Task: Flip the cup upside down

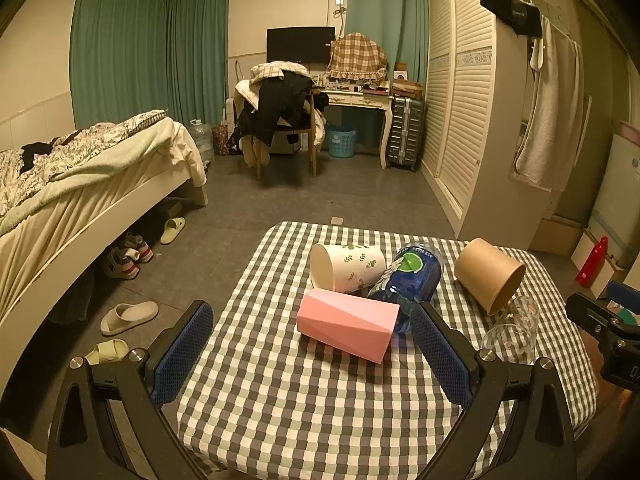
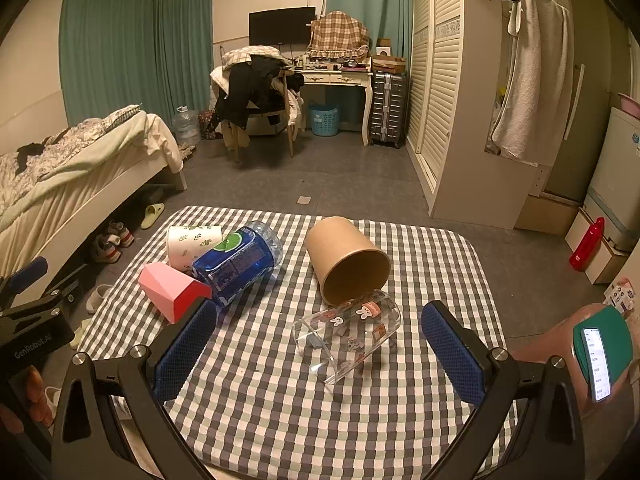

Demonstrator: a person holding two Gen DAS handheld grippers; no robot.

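Several cups lie on their sides on a checked table. A pink faceted cup lies just ahead of my open, empty left gripper. Behind it lie a white leaf-print cup, a blue plastic cup and a brown paper cup. A clear glass with cartoon prints lies just ahead of my open, empty right gripper.
A bed stands to the left with slippers and shoes on the floor. A chair piled with clothes, a desk and a wardrobe are beyond the table. A phone on an arm is at right.
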